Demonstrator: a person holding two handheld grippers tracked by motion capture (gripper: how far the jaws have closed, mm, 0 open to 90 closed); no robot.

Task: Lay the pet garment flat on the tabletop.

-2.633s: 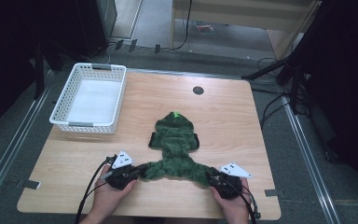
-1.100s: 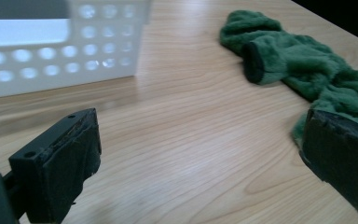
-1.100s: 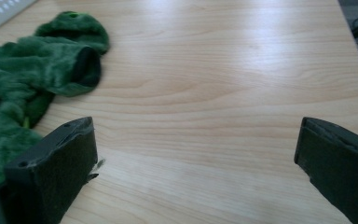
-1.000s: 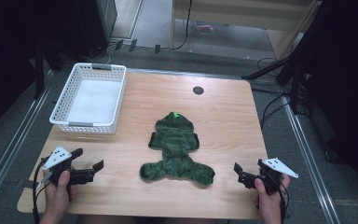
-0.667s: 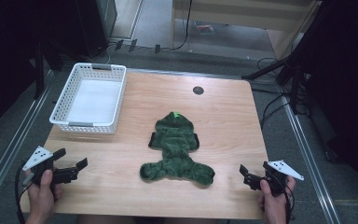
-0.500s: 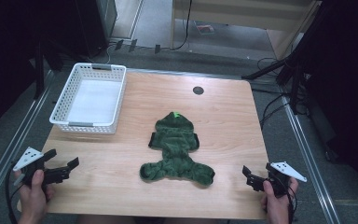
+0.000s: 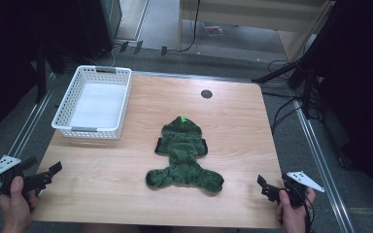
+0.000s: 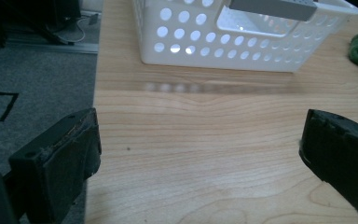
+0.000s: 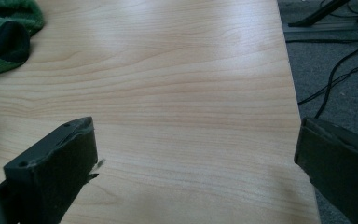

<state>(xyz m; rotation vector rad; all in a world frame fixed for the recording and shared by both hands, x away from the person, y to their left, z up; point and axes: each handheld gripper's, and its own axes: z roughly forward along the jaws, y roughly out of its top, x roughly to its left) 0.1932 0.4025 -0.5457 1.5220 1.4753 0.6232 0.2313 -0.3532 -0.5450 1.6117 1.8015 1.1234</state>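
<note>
While a person's two hands rest at the near corners of the table (image 7: 126,184), each holds a pair of tongs with its jaws spread wide and nothing between them. At 7 o'clock the left tongs (image 7: 42,175) hang just off the table's left edge, gripped by the left hand (image 7: 13,201), jaws pointing in toward the wood; in the left gripper view one jaw sits over the grey floor (image 8: 23,93) and the other over the tabletop. At 5 o'clock the right tongs (image 7: 267,188) sit at the near right corner, held by the right hand (image 7: 291,216), whose wrist is cut off by the bottom edge; the right gripper view puts one jaw over the wood and the other past the table's right edge.

Near the table's centre, well apart from both tongs, a green plush garment (image 7: 183,155) lies flat with its hood toward 12 o'clock and its two legs splayed toward the person. A sliver of it shows at the edges of both gripper views, too little to make out its shape there.

At 10 o'clock a white perforated basket (image 7: 65,128) stands on the table with nothing inside. At 12 o'clock a small dark round hole (image 7: 206,93) marks the tabletop.
</note>
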